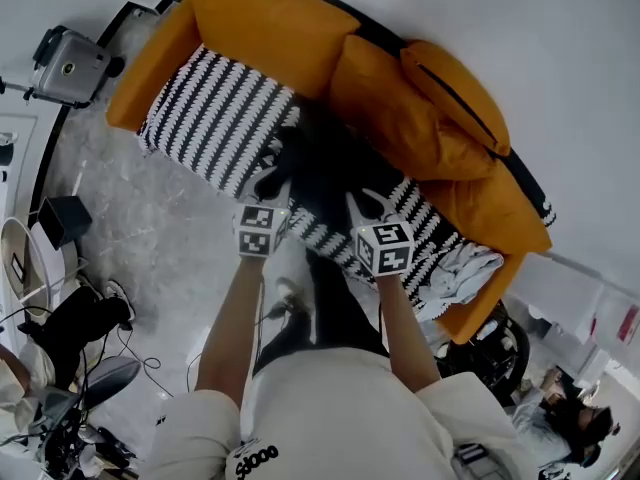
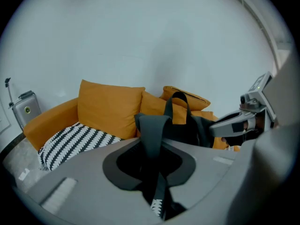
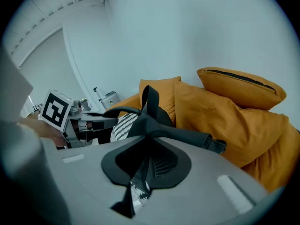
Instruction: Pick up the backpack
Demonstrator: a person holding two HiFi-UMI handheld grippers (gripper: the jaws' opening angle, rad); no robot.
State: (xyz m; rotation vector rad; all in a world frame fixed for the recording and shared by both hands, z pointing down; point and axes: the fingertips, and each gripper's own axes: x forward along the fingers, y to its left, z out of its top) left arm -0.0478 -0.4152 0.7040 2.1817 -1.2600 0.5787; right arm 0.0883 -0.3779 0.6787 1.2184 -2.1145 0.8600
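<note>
— What's the room like?

— A white wall [image 1: 570, 58] and a pale marbled floor [image 1: 150, 228]. Against the wall stands an orange sofa [image 1: 150, 68] with a black-and-white patterned cover [image 1: 210, 118] over its seat and orange cushions [image 1: 270, 18] along its back.

— Where's the backpack?

— The black backpack [image 1: 320, 168] is over the middle of the seat, just in front of the cushions. I can't tell whether its bottom touches the cover.

— Is anything in it?

— It looks closed from every view, so its contents can't be seen. The silver suitcase [image 1: 70, 63] on the floor beside the sofa's left arm is shut as well.

— And the grippers?

— The left gripper [image 1: 278, 173] has its jaws pinched on a dark shoulder strap [image 2: 152, 130], which runs up out of them towards the bag. The right gripper [image 1: 362, 203] is clamped on a second strap [image 3: 154, 123]. The two sit close together, side by side, above the seat's front edge.

— Anything else on the sofa?

— A crumpled white cloth [image 1: 460, 268] lies at its right end.
</note>
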